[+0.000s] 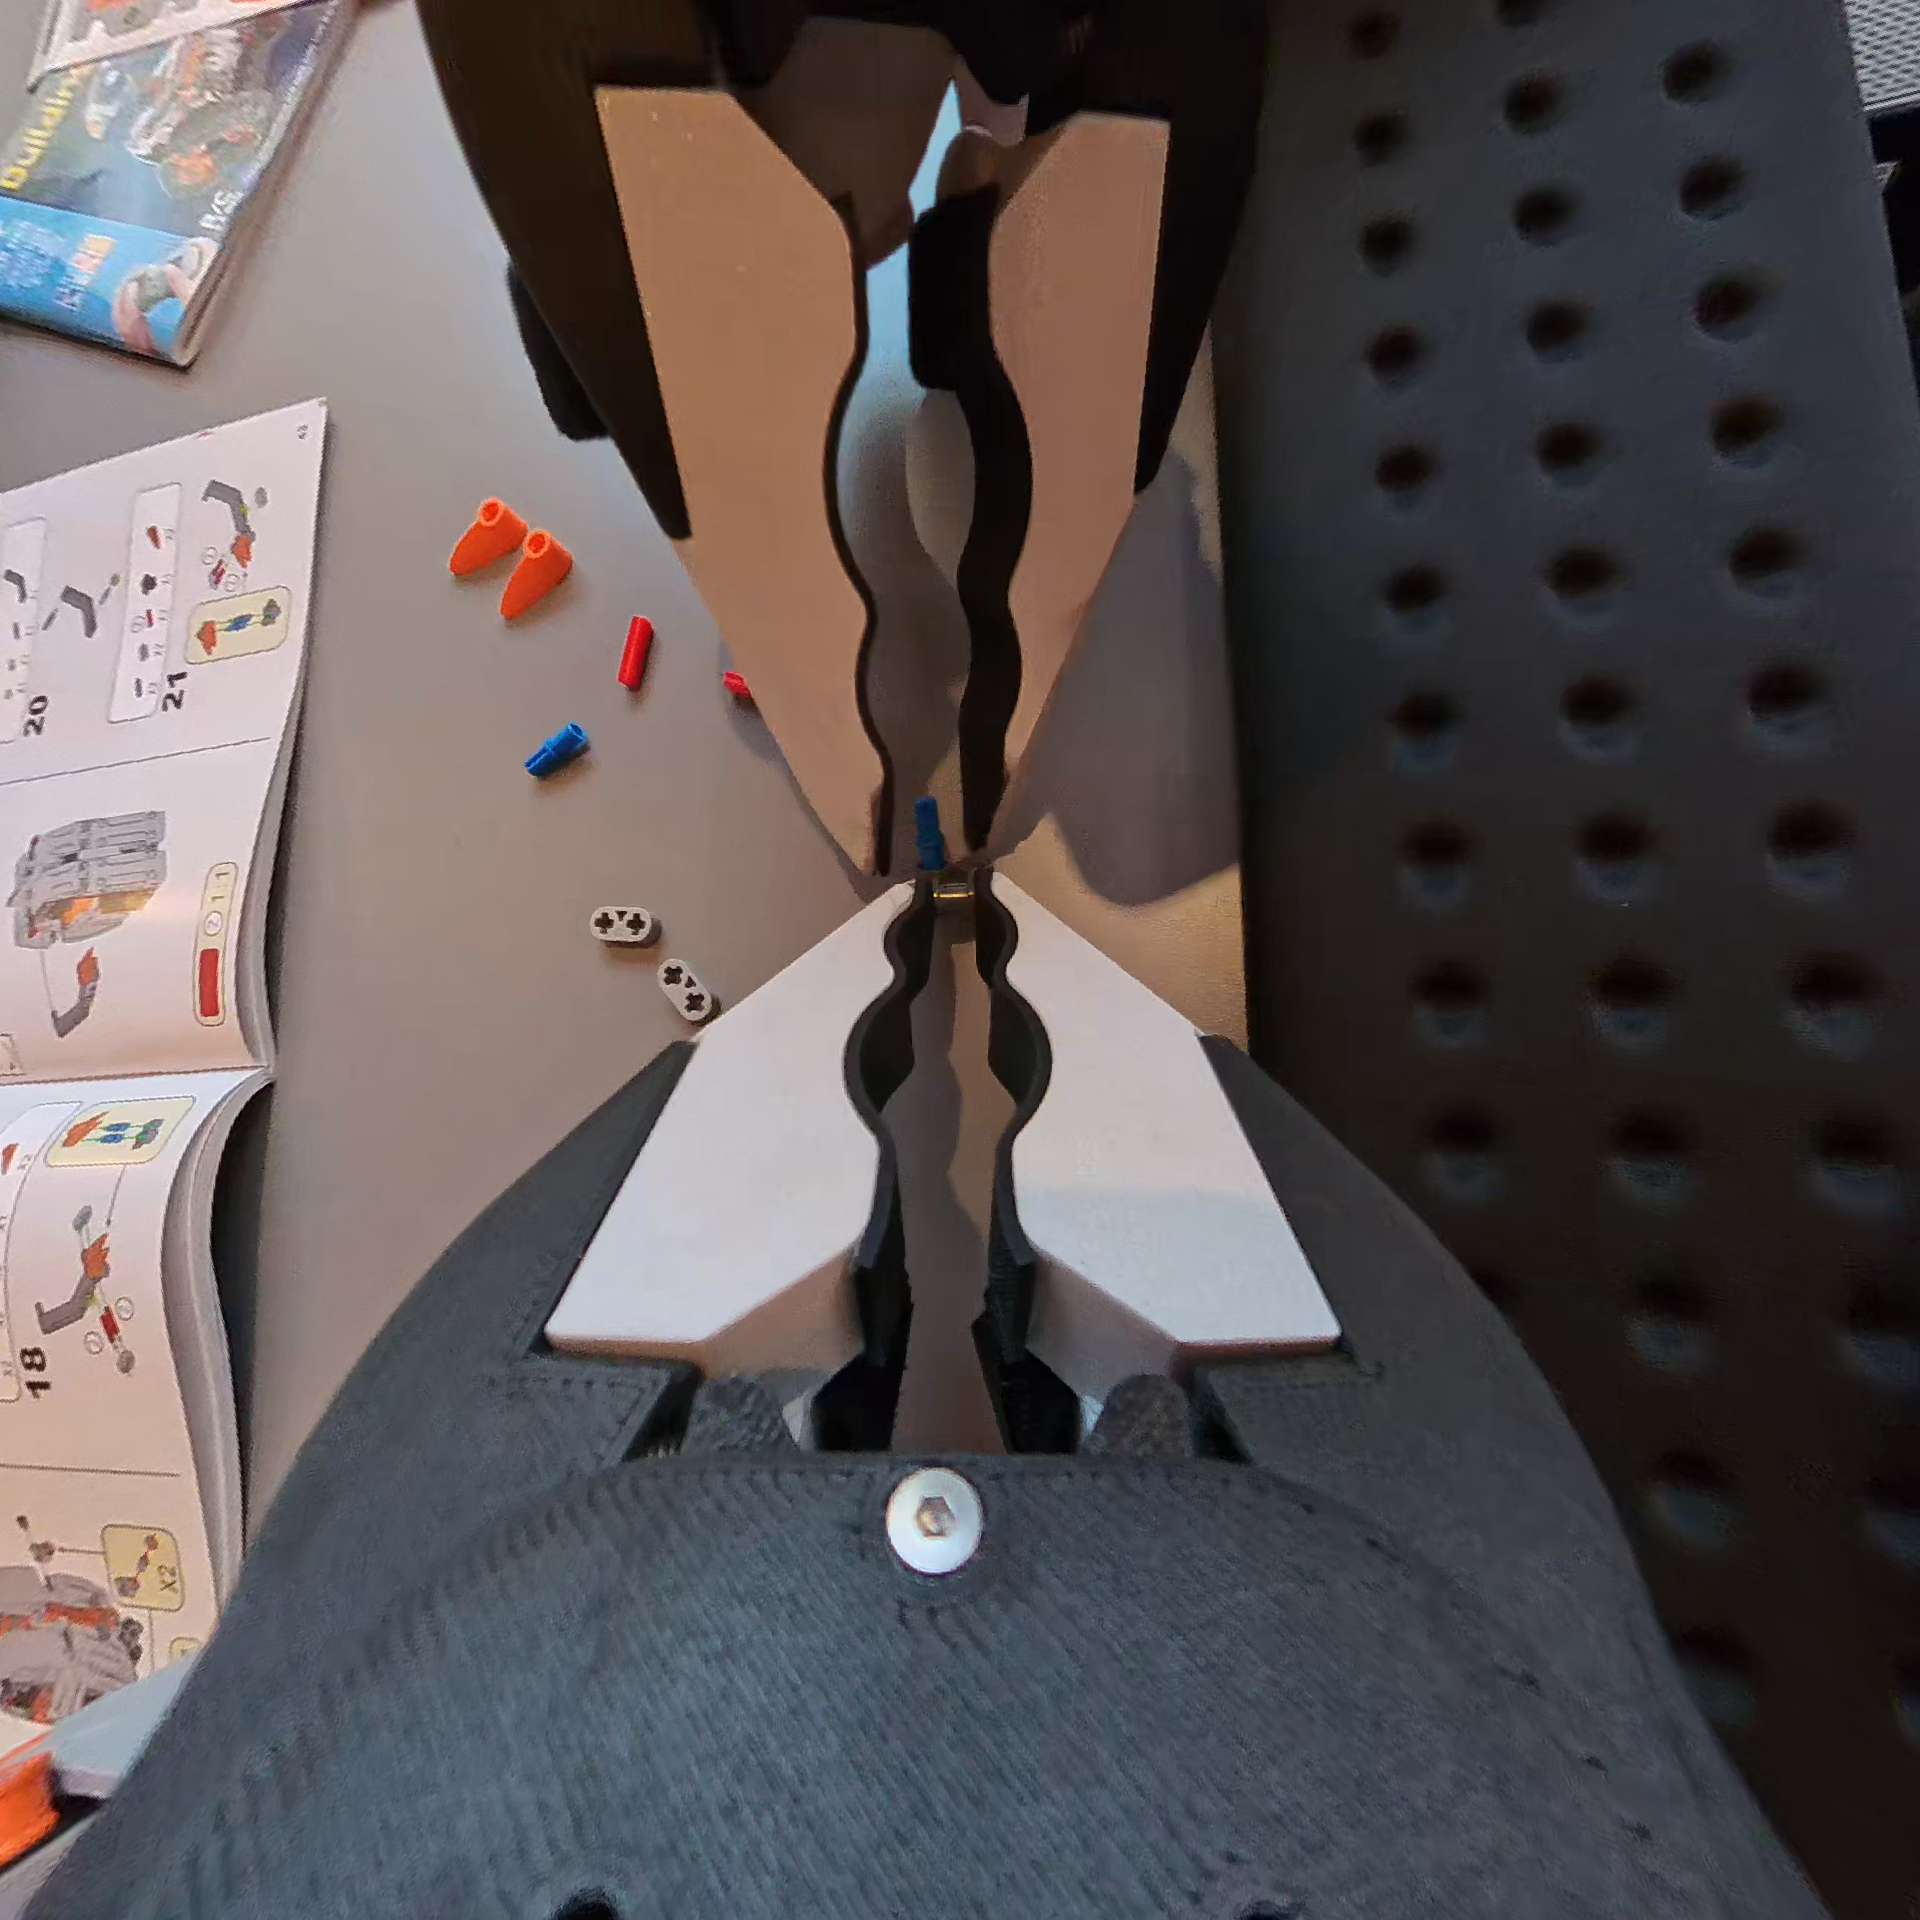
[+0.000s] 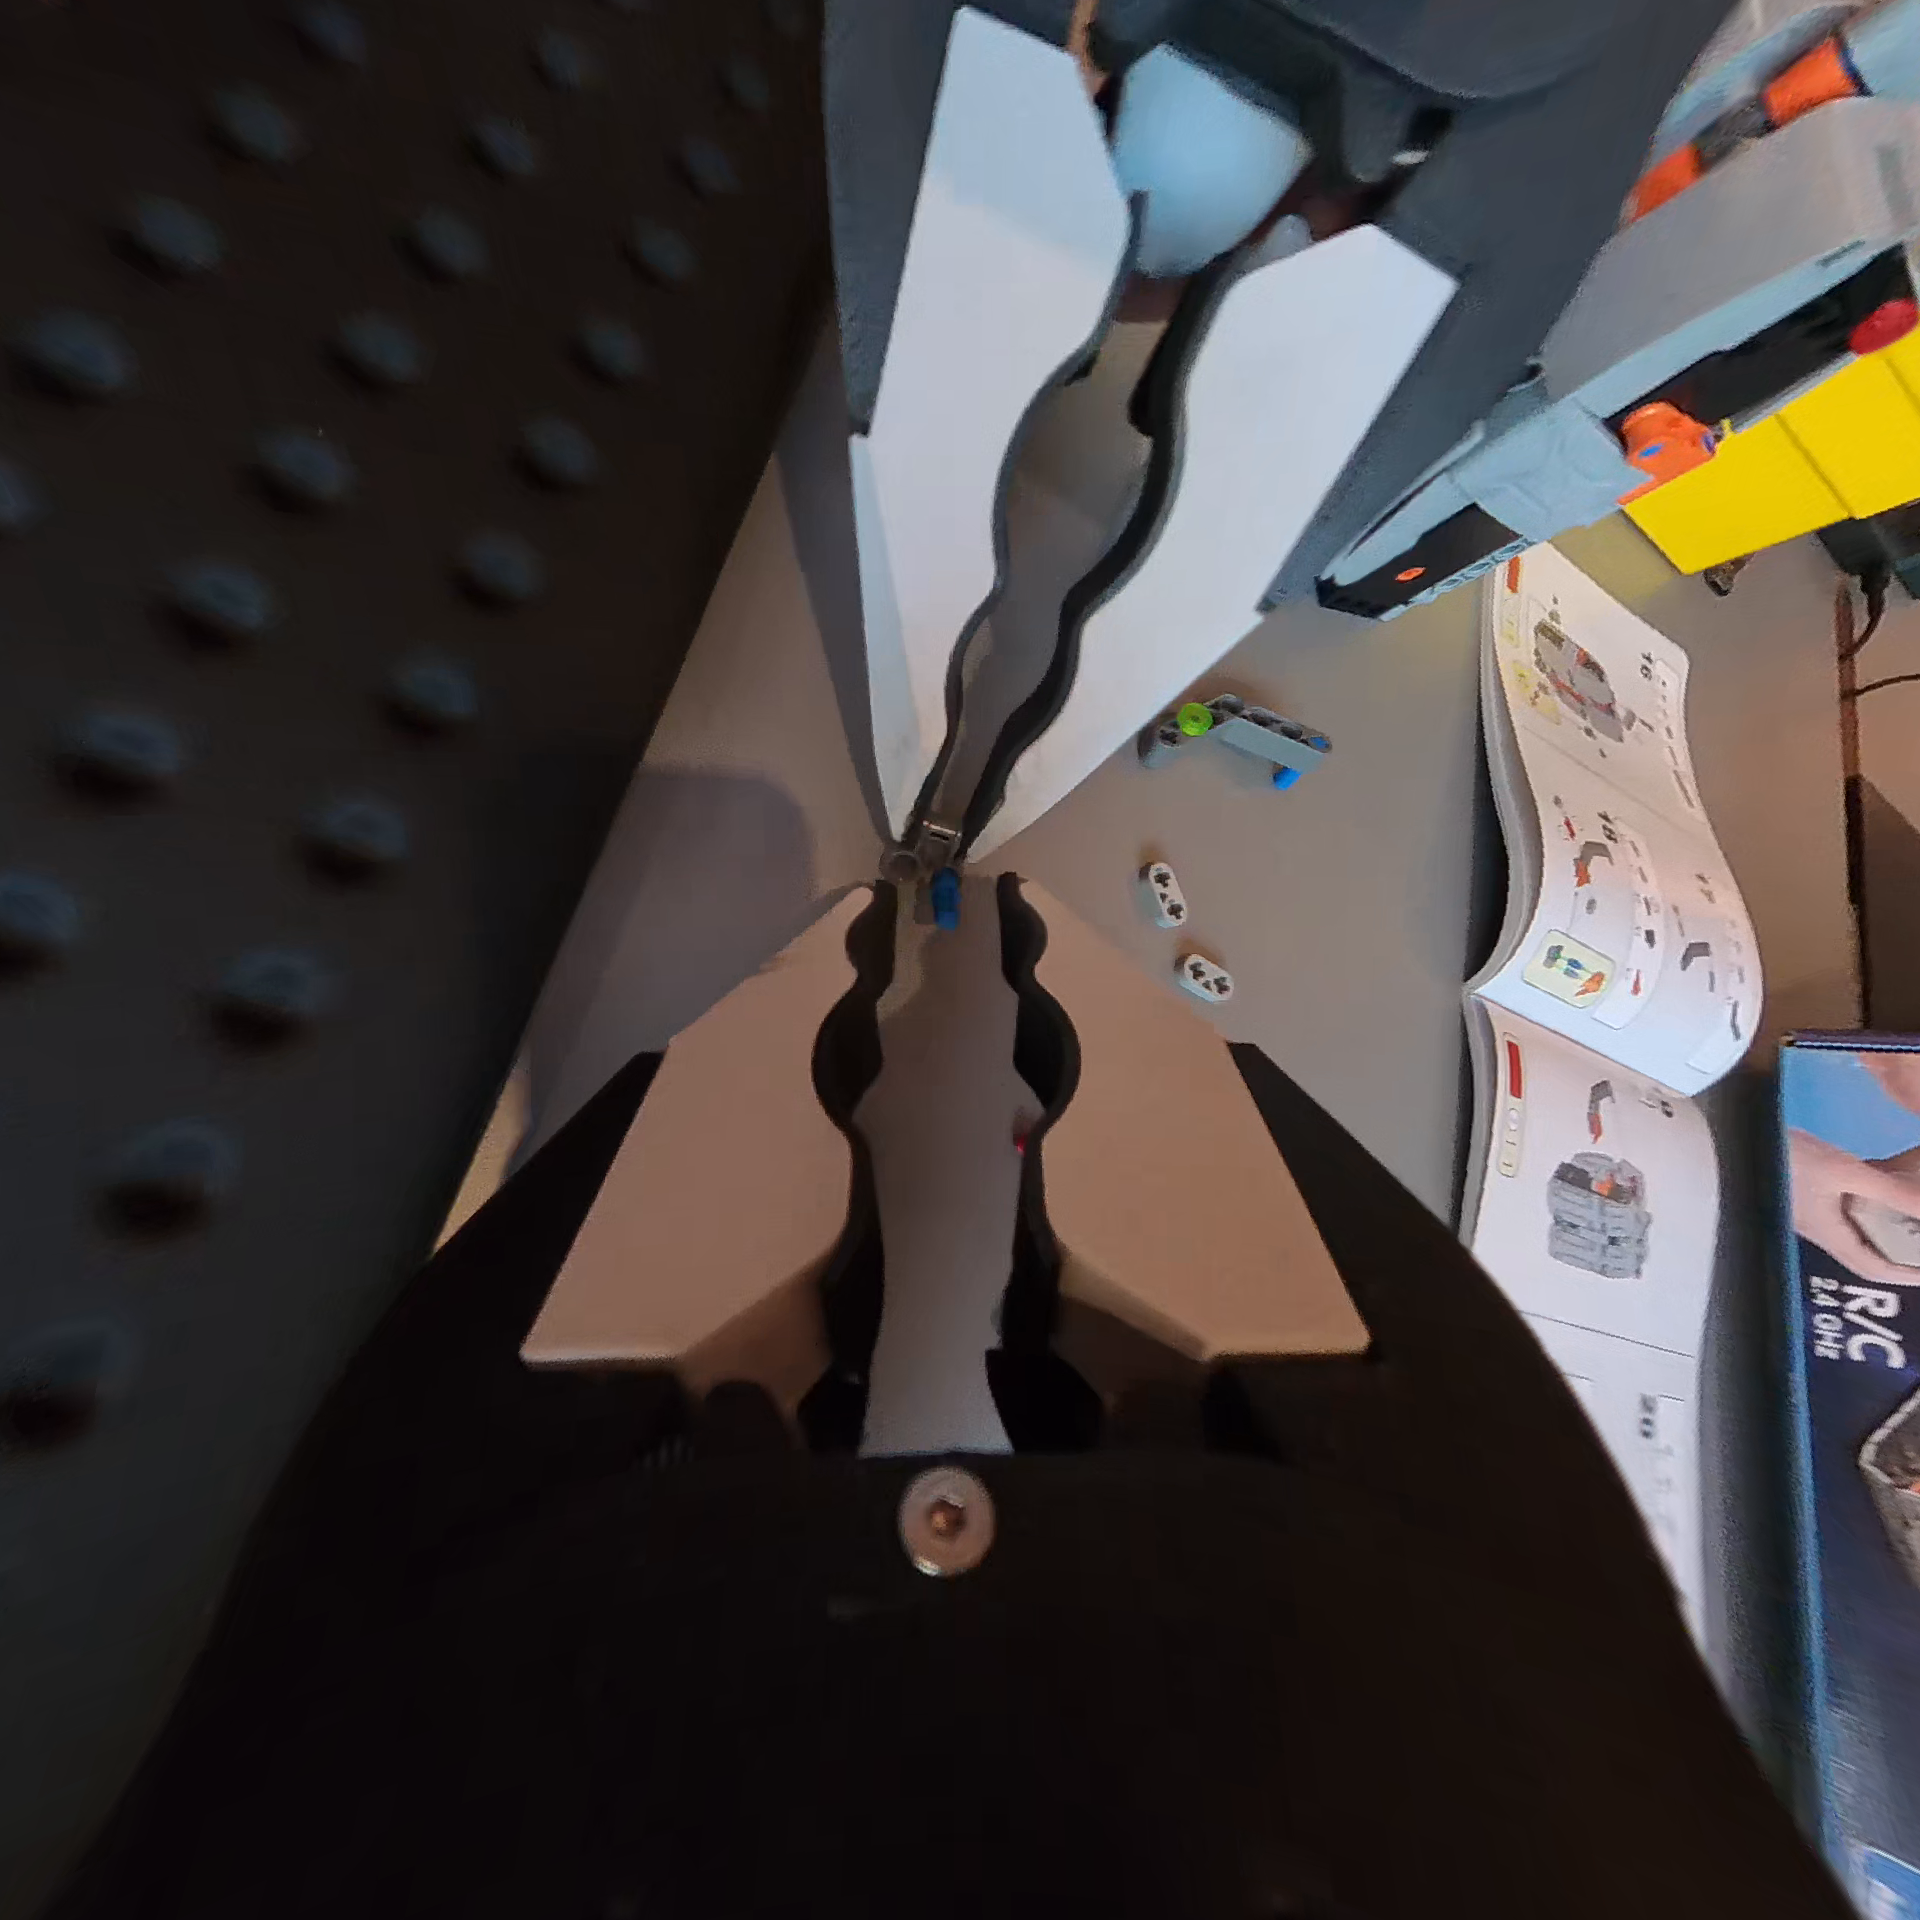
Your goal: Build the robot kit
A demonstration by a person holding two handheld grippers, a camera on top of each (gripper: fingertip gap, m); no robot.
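Note:
My left gripper (image 1: 953, 888) is shut on a small grey connector piece (image 1: 954, 896) and holds it above the grey table (image 1: 436, 935). A blue pin (image 1: 928, 831) sticks out of that piece. My right gripper (image 1: 930, 850) comes from the opposite side, tip to tip with the left one. Its jaws stand slightly apart on either side of the blue pin, with a gap on each side. In the right wrist view the right gripper (image 2: 945, 888) is open around the blue pin (image 2: 943, 899), and the left gripper (image 2: 930, 844) pinches the grey piece (image 2: 923, 847).
On the table lie two orange cones (image 1: 509, 551), a red pin (image 1: 635, 651), a loose blue pin (image 1: 557, 748), two grey two-hole links (image 1: 624, 925), an open instruction booklet (image 1: 135, 727) and a box (image 1: 135, 177). A black perforated chair back (image 1: 1558, 727) stands close. A small grey assembly (image 2: 1236, 738) and a grey-yellow model (image 2: 1714, 364) also show. The grippers are tip to tip, or close to it.

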